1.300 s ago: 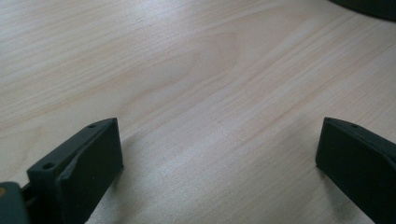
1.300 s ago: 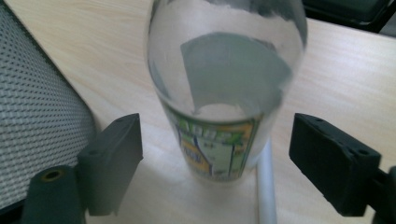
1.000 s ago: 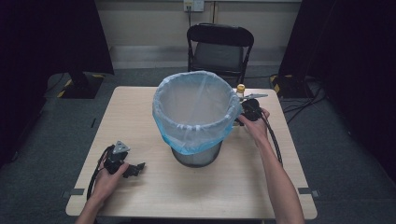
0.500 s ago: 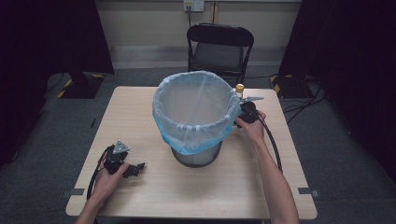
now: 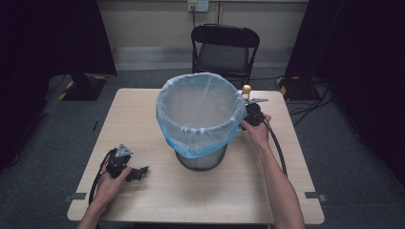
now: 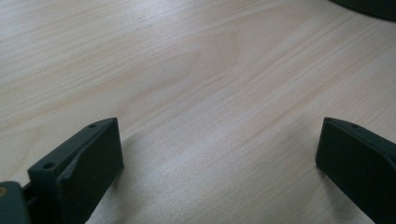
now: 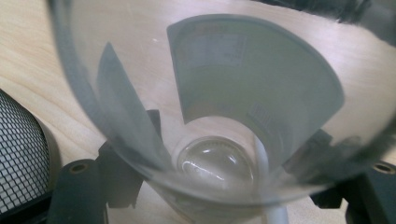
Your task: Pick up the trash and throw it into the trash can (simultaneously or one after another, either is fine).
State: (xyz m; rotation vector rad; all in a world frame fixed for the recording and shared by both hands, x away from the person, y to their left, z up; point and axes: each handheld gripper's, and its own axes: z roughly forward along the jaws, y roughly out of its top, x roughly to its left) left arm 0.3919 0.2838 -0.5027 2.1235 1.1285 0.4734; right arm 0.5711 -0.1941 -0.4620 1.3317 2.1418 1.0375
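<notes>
1. Bin (image 5: 200,157): at the middle of the bench (image 5: 143,109), with a bag (image 5: 198,119) in it, folded over the rim.
2. Bottle (image 7: 210,116): just right of the bin, between the jaws of the right hand-held gripper (image 5: 252,116).
3. Left hand-held gripper (image 5: 136,172): on the bench's near left part, well apart from the bin.
4. Chair (image 5: 224,50): on the floor behind the bench.

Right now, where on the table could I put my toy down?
The table is bare at its far left, between the bin and the left edge. The near strip between the left gripper and the right forearm is bare too. It is crowded just right of the bin, by the clear cup.
</notes>
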